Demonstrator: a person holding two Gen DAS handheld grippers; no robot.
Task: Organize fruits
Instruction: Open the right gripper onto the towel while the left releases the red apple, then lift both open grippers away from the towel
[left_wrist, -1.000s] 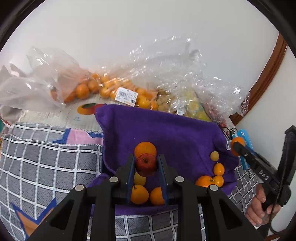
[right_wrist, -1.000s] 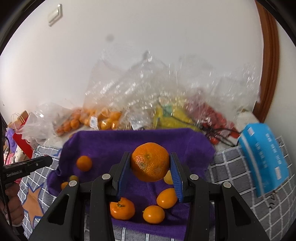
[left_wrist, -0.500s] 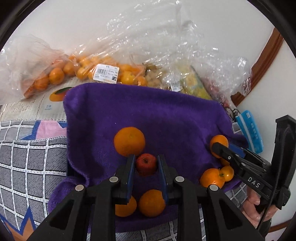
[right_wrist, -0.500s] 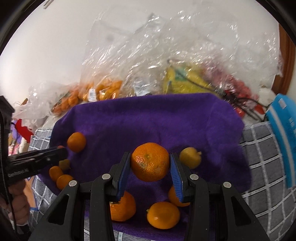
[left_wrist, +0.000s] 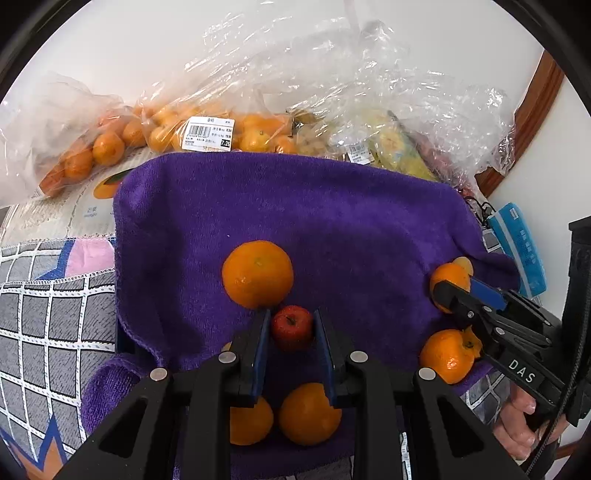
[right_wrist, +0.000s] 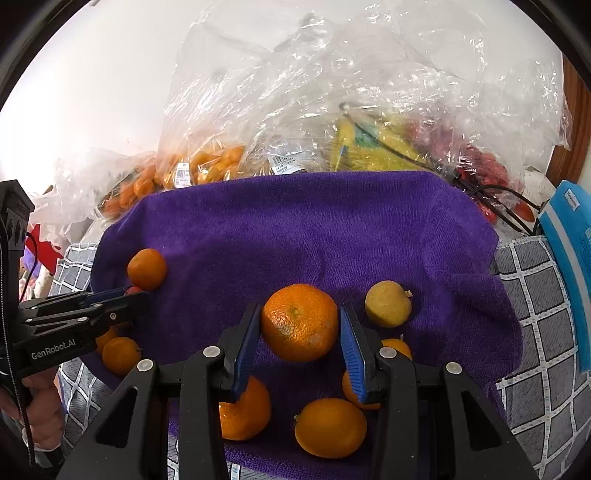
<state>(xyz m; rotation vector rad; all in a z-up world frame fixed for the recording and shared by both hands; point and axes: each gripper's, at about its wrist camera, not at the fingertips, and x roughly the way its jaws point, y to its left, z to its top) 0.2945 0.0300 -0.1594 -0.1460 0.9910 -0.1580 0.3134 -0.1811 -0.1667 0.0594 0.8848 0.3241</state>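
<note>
My left tongs (left_wrist: 291, 328) are clamped on a small red apple (left_wrist: 292, 328), shiny, with a dark stem dimple, held just over the purple towel (left_wrist: 332, 221) near its front edge. A large orange (left_wrist: 258, 274) lies on the towel touching the tip of one finger, and two more oranges (left_wrist: 309, 413) sit below the pads. At the towel's right edge my right tongs (left_wrist: 448, 286) reach in, their arm printed "DAS". Behind the far edge, a clear bag of oranges (left_wrist: 110, 144) carries a barcode sticker (left_wrist: 209, 138) reading "7.26".

From the right wrist, my right tongs (right_wrist: 299, 325) grip a big, dimpled orange (right_wrist: 299, 322) over the middle of the towel (right_wrist: 295, 229), nearer its front edge. A yellow fruit (right_wrist: 388, 303) lies just right of it. My left tongs (right_wrist: 135, 295) enter at the left edge, marked "GenRobot.AI". The labels on the plastic bags (right_wrist: 332, 92) behind are too small to read.
</note>
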